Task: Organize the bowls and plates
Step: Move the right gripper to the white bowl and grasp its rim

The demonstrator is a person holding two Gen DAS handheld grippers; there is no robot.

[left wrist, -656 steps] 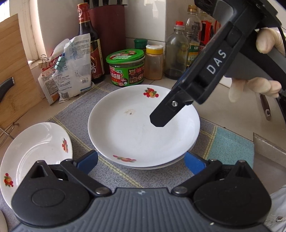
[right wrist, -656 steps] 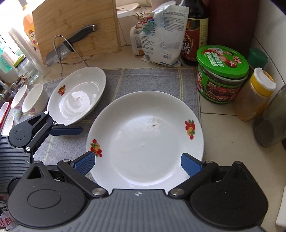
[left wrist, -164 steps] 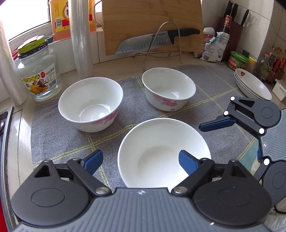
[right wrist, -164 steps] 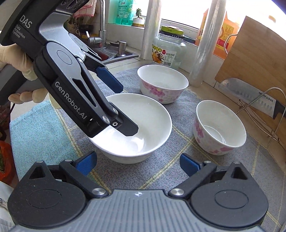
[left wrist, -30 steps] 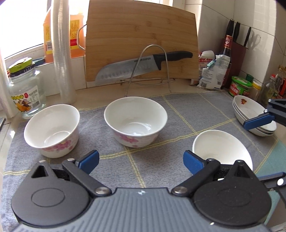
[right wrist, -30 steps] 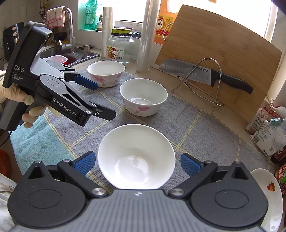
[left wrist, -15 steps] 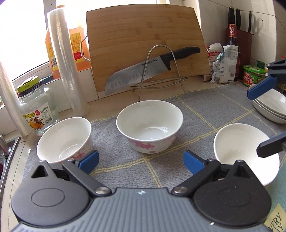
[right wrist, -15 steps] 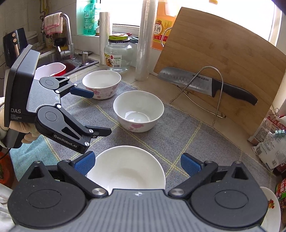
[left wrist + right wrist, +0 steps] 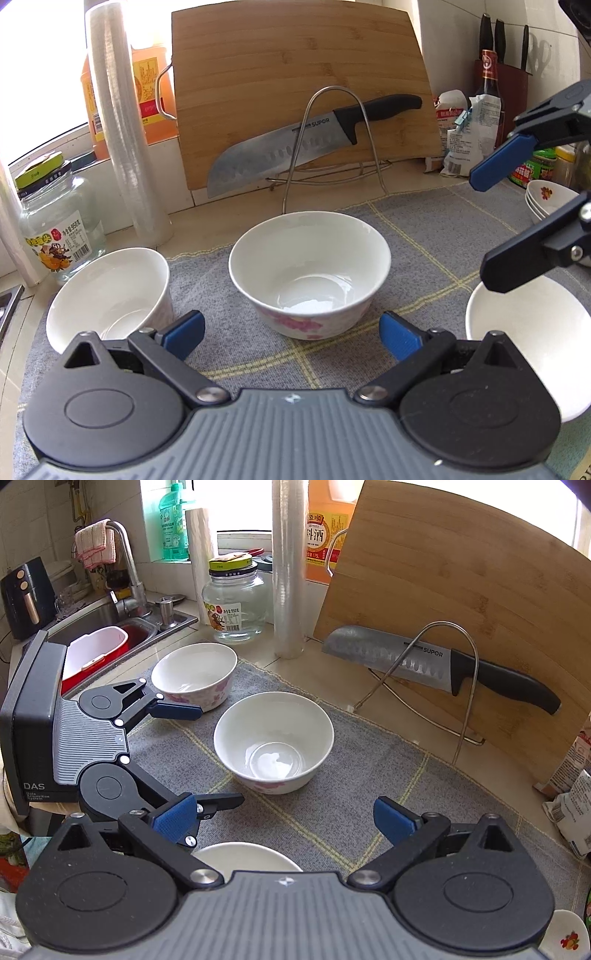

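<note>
Three white bowls stand on a grey mat [image 9: 424, 236]. The middle flowered bowl [image 9: 309, 272] sits just ahead of my open, empty left gripper [image 9: 291, 332]; it also shows in the right wrist view [image 9: 274, 740]. A second flowered bowl [image 9: 110, 295] stands at the left, seen too in the right wrist view [image 9: 194, 674]. A plain white bowl [image 9: 528, 332] sits at the right, under my open, empty right gripper [image 9: 487, 225]. In the right wrist view that bowl [image 9: 245, 854] lies just under the right gripper [image 9: 286, 818], and the left gripper [image 9: 218, 755] is at the left. A plate stack [image 9: 543, 197] is at far right.
A wooden cutting board [image 9: 295, 103] leans at the back with a knife [image 9: 314, 144] on a wire rack. A glass jar [image 9: 55, 225], a plastic wrap roll [image 9: 122, 122], bottles and sauce packets [image 9: 465, 129] line the wall. A sink [image 9: 107, 627] lies at the left.
Both grippers have drawn back from the plain bowl, which stands on the mat. The left gripper has moved in toward the middle flowered bowl.
</note>
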